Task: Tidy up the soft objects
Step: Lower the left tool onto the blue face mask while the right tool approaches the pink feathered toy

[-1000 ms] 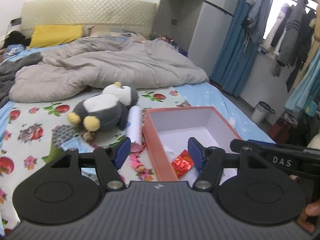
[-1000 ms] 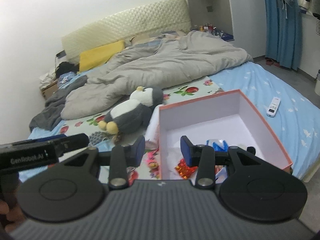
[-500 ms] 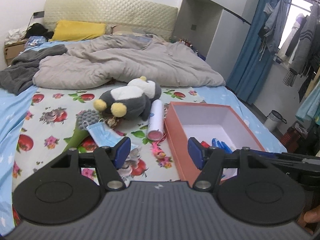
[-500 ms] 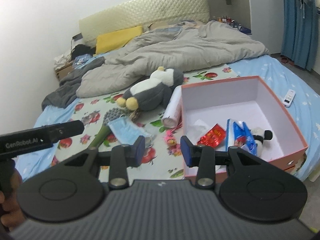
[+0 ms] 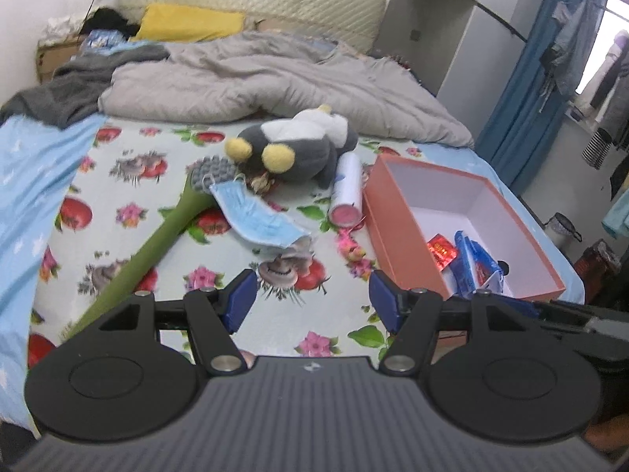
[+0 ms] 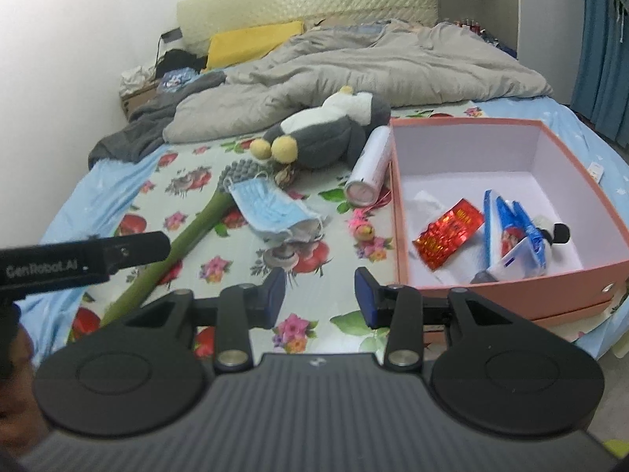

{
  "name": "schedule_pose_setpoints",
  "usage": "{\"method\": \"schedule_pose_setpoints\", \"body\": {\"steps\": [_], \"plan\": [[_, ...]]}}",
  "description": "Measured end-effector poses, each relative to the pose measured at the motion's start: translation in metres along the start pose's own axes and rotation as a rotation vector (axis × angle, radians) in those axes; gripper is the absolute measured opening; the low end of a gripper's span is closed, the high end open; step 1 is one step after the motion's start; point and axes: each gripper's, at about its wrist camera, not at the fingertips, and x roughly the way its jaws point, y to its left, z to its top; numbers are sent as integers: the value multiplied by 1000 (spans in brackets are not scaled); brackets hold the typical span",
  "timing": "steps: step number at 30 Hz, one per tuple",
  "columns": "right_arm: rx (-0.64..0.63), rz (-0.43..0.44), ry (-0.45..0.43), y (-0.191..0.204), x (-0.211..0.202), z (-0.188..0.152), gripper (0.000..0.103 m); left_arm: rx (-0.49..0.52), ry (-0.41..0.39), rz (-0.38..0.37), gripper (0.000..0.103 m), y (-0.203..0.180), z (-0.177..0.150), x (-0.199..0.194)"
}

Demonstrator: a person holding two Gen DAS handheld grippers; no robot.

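I'm seeing the plush penguin [image 6: 322, 137] lying centre frame, the box [image 6: 511, 291] sitting at its right, a spray can [image 6: 367, 171] lying between them, a face mask [image 6: 271, 208] lying below the penguin over a long-handled brush [image 6: 184, 236], and a duvet [image 6: 373, 63] bunching up behind.

Grey-white plush penguin [image 5: 298, 147] is lying on its side on the bed, crumpled blue face mask [image 5: 257, 222] is lying flat just in front, both sitting left of the open pink box [image 5: 397, 232].
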Motion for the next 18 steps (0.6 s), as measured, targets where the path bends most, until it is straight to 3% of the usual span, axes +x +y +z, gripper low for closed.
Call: {"method": "schedule_pose_setpoints", "body": {"steps": [14,18], "plan": [[-70,-14,54,14,71,1,41,-173,102,12,67,54,10,90],[-95,-32,65,18,102,4,41,-211,132,1,62,71,17,123]]}}
